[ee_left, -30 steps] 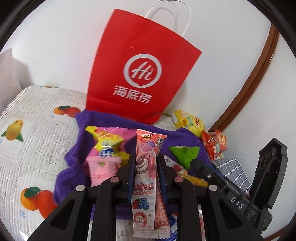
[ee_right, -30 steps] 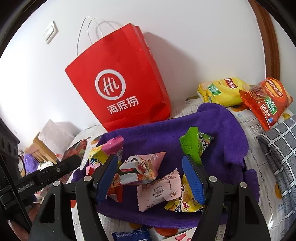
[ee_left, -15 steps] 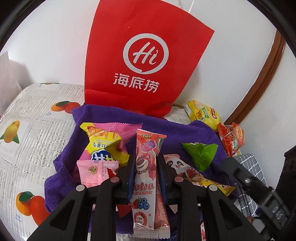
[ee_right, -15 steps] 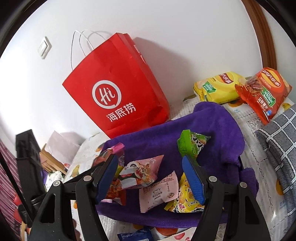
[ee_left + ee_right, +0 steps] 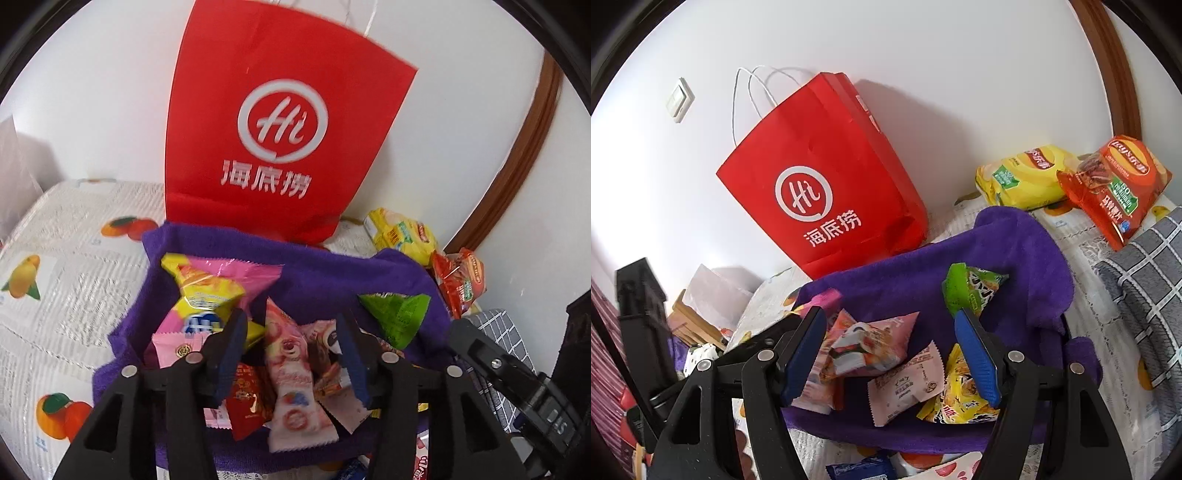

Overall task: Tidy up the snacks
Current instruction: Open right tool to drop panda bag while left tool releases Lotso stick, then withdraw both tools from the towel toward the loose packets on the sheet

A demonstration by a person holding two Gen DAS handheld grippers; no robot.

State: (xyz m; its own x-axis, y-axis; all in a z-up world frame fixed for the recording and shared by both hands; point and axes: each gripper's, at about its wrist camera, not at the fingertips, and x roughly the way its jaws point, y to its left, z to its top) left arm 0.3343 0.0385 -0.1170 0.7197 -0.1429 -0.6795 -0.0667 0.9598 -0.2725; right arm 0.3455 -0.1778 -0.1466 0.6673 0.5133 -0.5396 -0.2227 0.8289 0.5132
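A: Our left tongs [image 5: 291, 354] are low in the frame's middle, jaws opening. The long pink strawberry stick pack [image 5: 295, 376] lies between them, yet the pads no longer press it; it rests on the snack heap.

B: So the step in hand is the drop-off, we judge. And our right tongs [image 5: 892, 354]?

A: They stand partly open with nothing gripped. A pink packet [image 5: 871, 343] and a pale pink sachet [image 5: 907, 382] lie below the gap, untouched.

B: Where do the snacks sit overall?

A: Most are gathered on the purple towel [image 5: 332, 273], which is spread over the fruit-print surface [image 5: 55, 295]. A green packet [image 5: 397, 314] lies to the right of centre, a yellow pack [image 5: 207, 291] to the left. The red paper bag [image 5: 284, 129] stands upright behind the towel, against the wall.

B: And still outside the pile?

A: The yellow crisp bag [image 5: 1023, 177] and the orange crisp bag [image 5: 1115, 188] sit at the upper right, off the towel.

B: Then next we likely finish opening, lift the left tongs clear without dragging the stick pack, and go for a stray.
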